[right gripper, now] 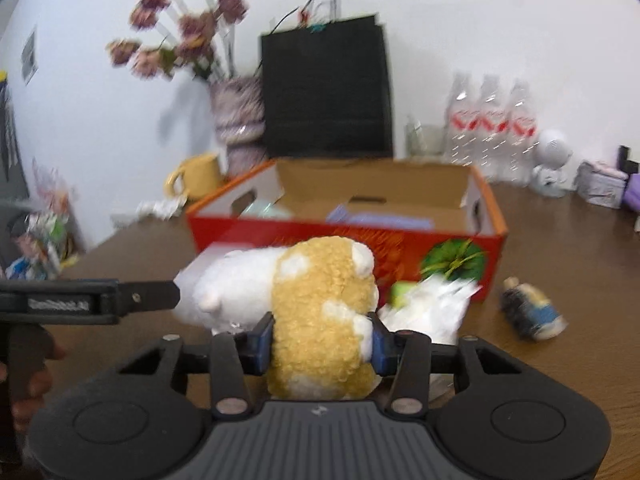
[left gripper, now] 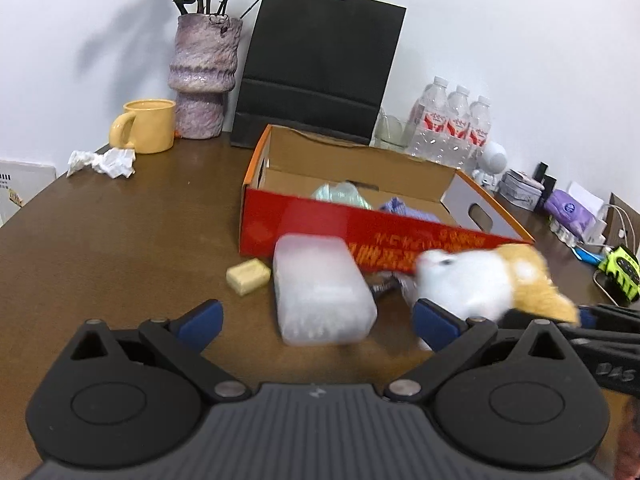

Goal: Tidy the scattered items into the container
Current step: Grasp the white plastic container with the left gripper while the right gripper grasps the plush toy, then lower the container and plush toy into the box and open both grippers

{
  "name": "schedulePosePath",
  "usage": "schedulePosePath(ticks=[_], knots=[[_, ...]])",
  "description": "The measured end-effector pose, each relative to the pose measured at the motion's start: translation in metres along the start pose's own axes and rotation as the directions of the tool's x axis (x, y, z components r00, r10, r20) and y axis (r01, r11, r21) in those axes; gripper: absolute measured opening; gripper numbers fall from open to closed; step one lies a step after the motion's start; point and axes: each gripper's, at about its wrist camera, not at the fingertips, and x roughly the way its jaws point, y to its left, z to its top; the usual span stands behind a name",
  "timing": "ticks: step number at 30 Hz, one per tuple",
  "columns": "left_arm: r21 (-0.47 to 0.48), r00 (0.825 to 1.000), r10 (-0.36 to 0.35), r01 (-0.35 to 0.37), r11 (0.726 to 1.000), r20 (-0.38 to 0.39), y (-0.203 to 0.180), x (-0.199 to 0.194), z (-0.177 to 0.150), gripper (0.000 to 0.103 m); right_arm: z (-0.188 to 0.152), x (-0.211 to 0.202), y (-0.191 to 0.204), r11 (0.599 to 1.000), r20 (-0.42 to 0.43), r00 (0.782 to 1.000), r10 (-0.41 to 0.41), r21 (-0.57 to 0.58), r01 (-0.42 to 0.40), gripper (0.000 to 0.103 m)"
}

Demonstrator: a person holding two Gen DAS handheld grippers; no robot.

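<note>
Item: plush toy (right gripper: 320,312), tan and white — gripped across its tan middle by the right tongs (right gripper: 322,344), both pads pressed into the pile, just in front of the red cardboard box (right gripper: 400,248), which stands at 12 o'clock. Left tongs (left gripper: 316,320) spread wide, holding nothing, with a frosted plastic case (left gripper: 324,288) on the bench (left gripper: 120,240) between the jaws. Step in hand: securing the toy. Next move likely calls for a lift over the near wall and release inside — the soft body may sag.
</note>
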Motion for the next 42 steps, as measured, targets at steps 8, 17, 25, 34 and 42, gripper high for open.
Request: schedulePosePath(ticks=[8,17,25,34,42], knots=[[0.054,0.994,0.090,-0.087,0.995,-0.057,-0.020,0.057,0.011,0.093,0.011,0.008,-0.032,0.993,0.018,0.994,-0.104,0.057,0.103,0.044],[0.065,0.995,0.098,-0.096,0.993,-0.028,-0.016,0.054,0.002,0.068,0.009,0.014,-0.031,0.995,0.011,0.996,-0.084,0.063,0.083,0.044],[0.031,0.996,0.025,-0.027,0.999,0.082,-0.012,0.008,0.006,0.067,0.014,-0.005,-0.030,0.996,0.060,0.997,-0.058,0.071,0.054,0.045],[0.058,0.962,-0.039,0.024,0.998,0.270,-0.029,-0.002,0.077,0.068,0.076,-0.001,-0.031,0.998,0.176,0.984,-0.033,0.066,0.022,0.045],[-0.003,0.982,0.002,-0.001,1.000,0.190,-0.020,0.093,0.098,0.068,0.106,0.088,-0.052,0.993,0.097,0.994,-0.056,0.111,0.045,0.045]])
